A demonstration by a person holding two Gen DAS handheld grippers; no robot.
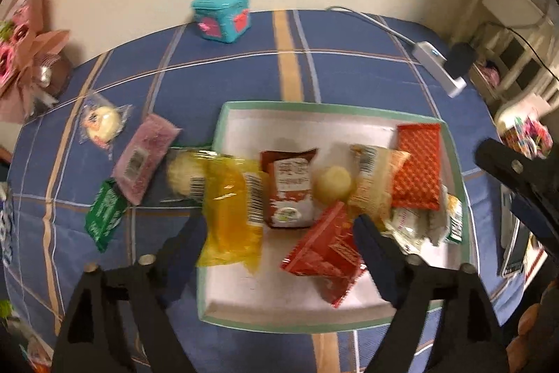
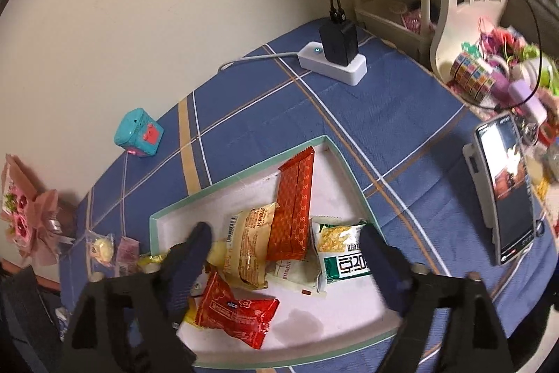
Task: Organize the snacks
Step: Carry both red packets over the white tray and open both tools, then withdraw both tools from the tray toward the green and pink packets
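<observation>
- my left gripper [image 1: 279, 222] gapes wide over the tray [image 1: 454, 163]; yellow packet [image 1: 230, 216] straddles its rim and could slide out.
- my right gripper [image 2: 286, 233] gapes wide, empty, above the red packet [image 2: 237, 313]; closing blindly may pinch two snacks.

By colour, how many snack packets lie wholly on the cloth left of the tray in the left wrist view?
pink packet: 1
green packet: 1
clear packet with a pale pastry: 1
Total: 3
The cut-off blue-white item at the far left edge is not counted.

Mixed snack packets [image 1: 290, 188] lie piled in the green-rimmed box [image 1: 314, 107].
</observation>
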